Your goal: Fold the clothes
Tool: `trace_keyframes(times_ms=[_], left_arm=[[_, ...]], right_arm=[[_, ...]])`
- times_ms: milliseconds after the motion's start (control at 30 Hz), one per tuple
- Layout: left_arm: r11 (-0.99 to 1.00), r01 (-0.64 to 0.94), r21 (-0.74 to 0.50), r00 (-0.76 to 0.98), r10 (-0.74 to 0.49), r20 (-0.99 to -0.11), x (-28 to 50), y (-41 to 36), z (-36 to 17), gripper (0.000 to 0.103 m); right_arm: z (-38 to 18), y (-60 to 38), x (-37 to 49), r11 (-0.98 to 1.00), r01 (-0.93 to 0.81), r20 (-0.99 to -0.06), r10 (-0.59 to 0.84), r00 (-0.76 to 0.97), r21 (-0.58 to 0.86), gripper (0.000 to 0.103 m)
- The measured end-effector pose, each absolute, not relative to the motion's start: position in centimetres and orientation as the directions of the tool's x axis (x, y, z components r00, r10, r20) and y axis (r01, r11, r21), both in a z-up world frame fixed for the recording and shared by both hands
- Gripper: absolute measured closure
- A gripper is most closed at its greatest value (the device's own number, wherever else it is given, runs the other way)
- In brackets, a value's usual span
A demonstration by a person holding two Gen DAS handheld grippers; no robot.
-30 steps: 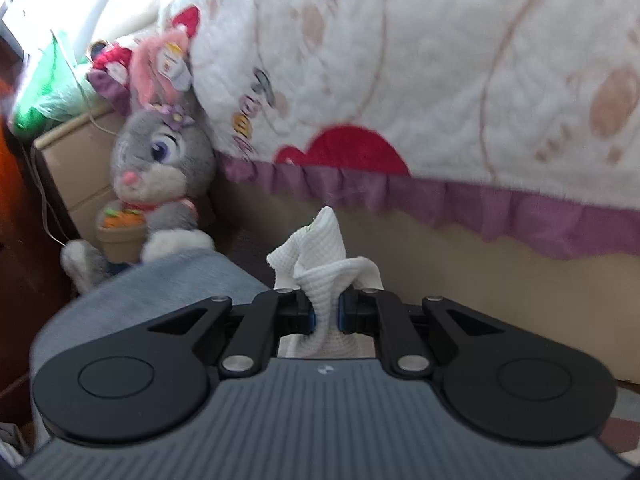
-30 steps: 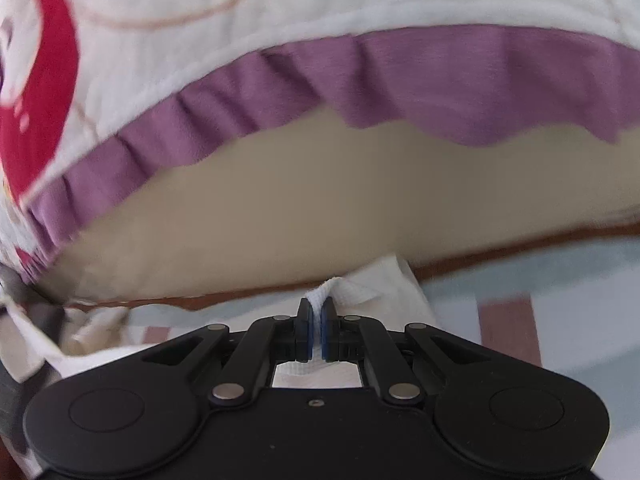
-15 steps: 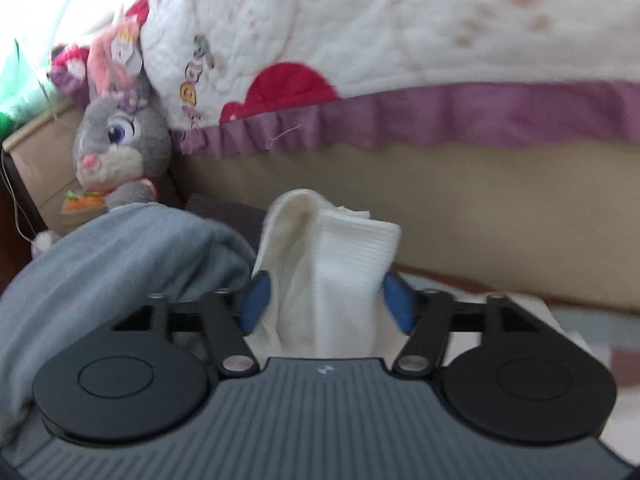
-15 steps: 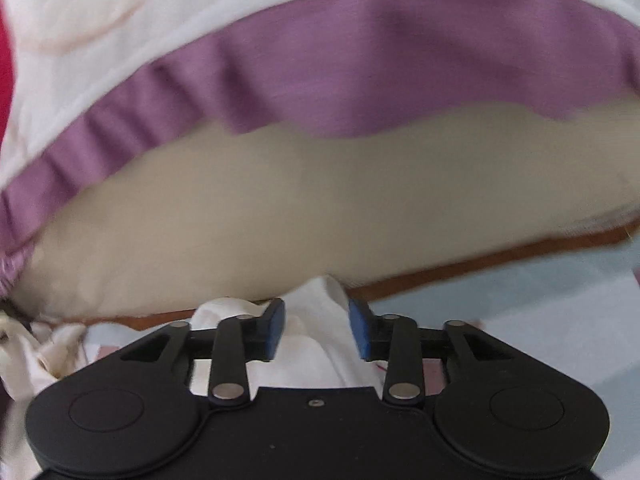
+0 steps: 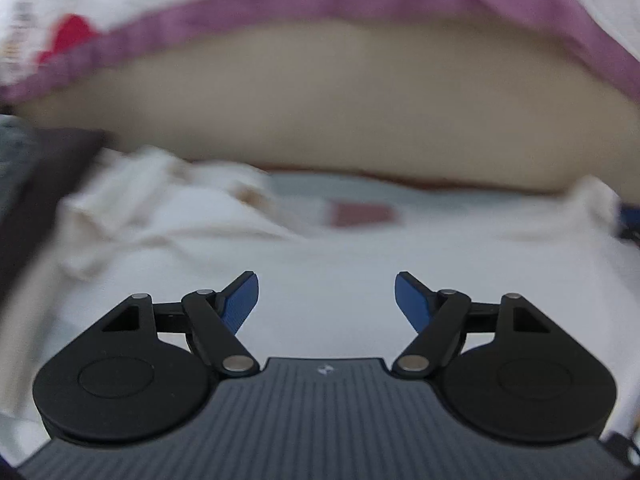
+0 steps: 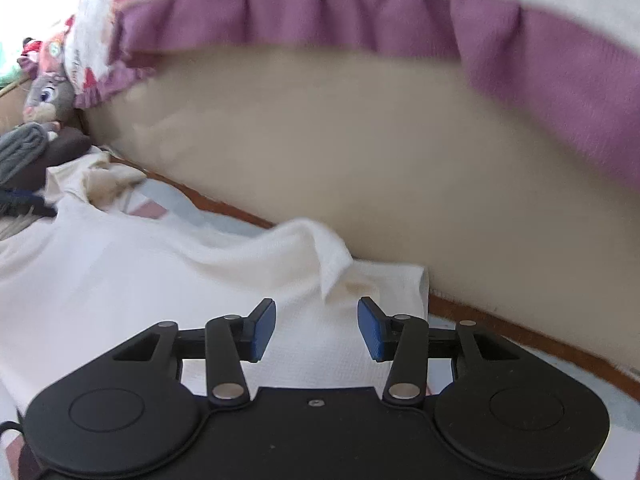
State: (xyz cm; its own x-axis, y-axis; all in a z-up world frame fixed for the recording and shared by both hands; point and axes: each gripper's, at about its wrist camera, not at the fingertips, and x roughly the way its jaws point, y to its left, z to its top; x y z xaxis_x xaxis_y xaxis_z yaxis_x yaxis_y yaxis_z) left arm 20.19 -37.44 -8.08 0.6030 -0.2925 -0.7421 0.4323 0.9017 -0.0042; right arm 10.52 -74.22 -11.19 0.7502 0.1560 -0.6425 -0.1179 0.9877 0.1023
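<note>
Both my left tool (image 5: 326,296) and right tool (image 6: 316,328) gape wide, holding nothing. The white garment (image 6: 132,276) lies rumpled, and its upturned corner (image 6: 332,264) could flop and spoil my fold.

We are in a home bedroom: a white quilted bedspread with purple ruffled trim (image 6: 400,16) overhangs a beige mattress side (image 6: 320,152), beside a grey plush rabbit (image 6: 46,94).

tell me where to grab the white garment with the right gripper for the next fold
Best bet is the raised, turned-over corner flap of the white garment, just ahead of the right gripper. It stands up off the flat cloth near the beige bed side, so the open jaws can likely slide straight forward and close across the flap, rather than pinching flat fabric from above.
</note>
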Motion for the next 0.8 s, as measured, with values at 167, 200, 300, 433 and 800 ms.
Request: trace_keyframes(times_ms=[167, 200, 300, 433, 800], left_arm=[[0.827, 0.561, -0.032, 0.513, -0.377, -0.771, 18.3, -43.1, -9.7, 0.028], [0.81, 0.587, -0.019, 0.506, -0.385, -0.772, 18.0, -44.2, -9.9, 0.028], [0.748, 0.663, 0.041, 0.487, -0.389, -0.782, 17.5, -47.4, -10.3, 0.03], [0.684, 0.723, 0.097, 0.48, -0.397, -0.782, 17.8, -50.2, -11.0, 0.03], [0.727, 0.687, -0.021, 0.426, -0.426, -0.798, 19.1, -49.8, -13.2, 0.03]], right_arm=[[-12.1, -75.3, 12.1, 0.994, -0.093, -0.64, 0.108, 0.76, 0.057, 0.051], [-12.1, -75.4, 12.3, 0.988, -0.135, -0.639, 0.153, 0.754, 0.077, 0.051], [-12.7, -75.5, 12.8, 0.986, -0.153, -0.65, 0.162, 0.743, 0.071, 0.046], [-13.3, -75.9, 12.9, 0.983, -0.151, -0.651, 0.182, 0.737, 0.104, 0.045], [-14.2, -76.2, 15.5, 0.933, -0.079, -0.594, 0.286, 0.752, 0.35, 0.062]])
